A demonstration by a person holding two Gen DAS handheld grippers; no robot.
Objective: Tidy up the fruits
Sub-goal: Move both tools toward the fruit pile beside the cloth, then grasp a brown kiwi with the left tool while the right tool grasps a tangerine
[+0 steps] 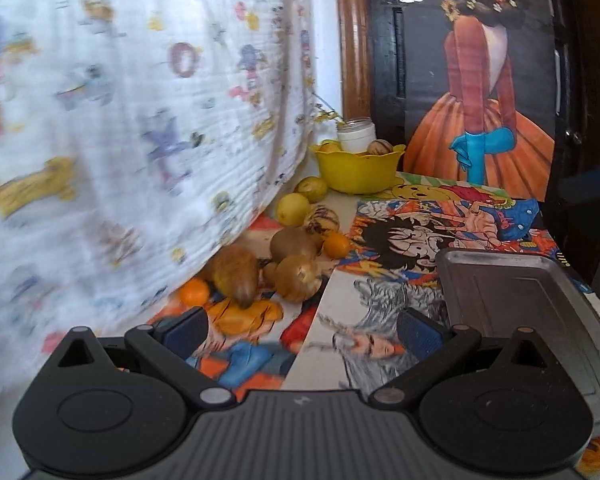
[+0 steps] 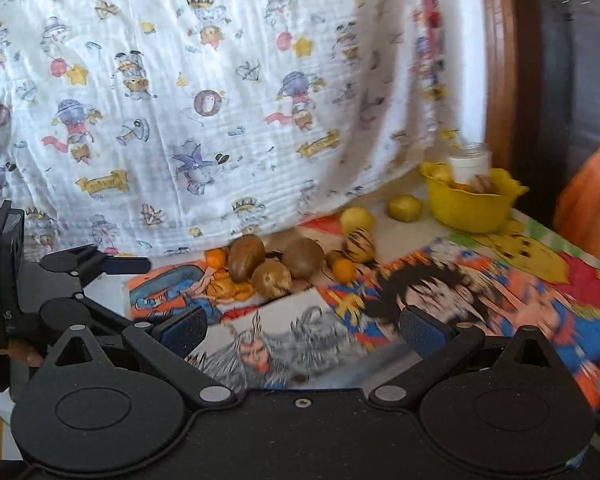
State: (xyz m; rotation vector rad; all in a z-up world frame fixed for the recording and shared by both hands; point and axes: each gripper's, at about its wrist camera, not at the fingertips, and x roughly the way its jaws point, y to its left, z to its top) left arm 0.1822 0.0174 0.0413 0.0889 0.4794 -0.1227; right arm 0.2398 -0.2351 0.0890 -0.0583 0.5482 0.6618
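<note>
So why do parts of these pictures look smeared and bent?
Left wrist view: the patterned cloth at the left is motion-blurred, while the fruit pile and yellow bowl stay fairly sharp. Right wrist view: the cartoon table cover and bowl smear at the right. Both views: the fisheye lens curves straight edges.

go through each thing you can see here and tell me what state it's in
left gripper: open, empty
right gripper: open, empty
yellow bowl: upright, holds some fruit
white jar: upright behind bowl
loose fruits: scattered on table
grey tray: flat, empty
</note>
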